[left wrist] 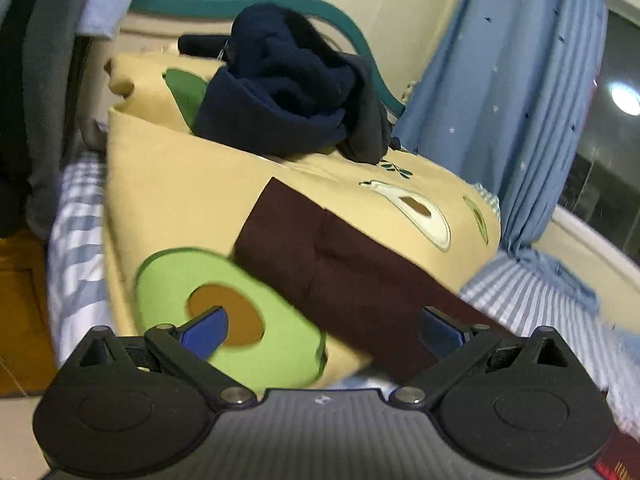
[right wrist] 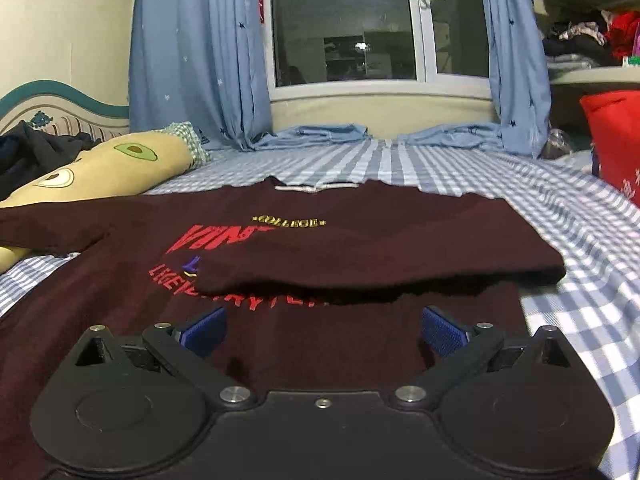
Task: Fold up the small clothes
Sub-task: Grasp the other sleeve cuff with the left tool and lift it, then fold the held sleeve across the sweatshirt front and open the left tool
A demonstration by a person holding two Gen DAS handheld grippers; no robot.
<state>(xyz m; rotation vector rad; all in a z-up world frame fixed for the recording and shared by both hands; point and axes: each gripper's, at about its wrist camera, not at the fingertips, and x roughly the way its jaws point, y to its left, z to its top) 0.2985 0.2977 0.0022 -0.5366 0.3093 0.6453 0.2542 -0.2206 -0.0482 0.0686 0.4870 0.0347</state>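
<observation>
Left wrist view: the left hand-held gripper [left wrist: 322, 330] has its blue-padded fingers [left wrist: 206, 330] spread wide with nothing between them. Ahead of it a maroon sleeve [left wrist: 340, 264] of the T-shirt lies draped over the folded yellow avocado-print quilt [left wrist: 168, 200], running down towards the striped bed sheet [left wrist: 516, 292]. On top of the quilt sits a crumpled pile of navy clothes [left wrist: 296, 96], touching the quilt's upper fold. Behind it the cream headboard with a teal wavy band [left wrist: 320, 4] rises, and a blue star-print curtain [left wrist: 520, 80] hangs to the right, its hem gathered on the bed. Dark and grey garments [left wrist: 36, 80] hang along the left edge. The picture is somewhat blurred.

Right wrist view: the right hand-held gripper [right wrist: 322, 330] is likewise spread open and grips nothing, hovering low over the lower part of the maroon T-shirt [right wrist: 360, 232]. The T-shirt lies front-up on the blue-and-white checked bed sheet [right wrist: 580, 280], collar towards the window [right wrist: 344, 24]. Its right side is folded inward across the chest, covering part of the red lettering [right wrist: 216, 238] and lying just below the gold "COLLEGE" print [right wrist: 290, 222]. Its other sleeve reaches left onto the avocado quilt [right wrist: 120, 164]. Blue curtains [right wrist: 192, 60] frame the window, and a red bag [right wrist: 616, 140] stands at the right edge.
</observation>
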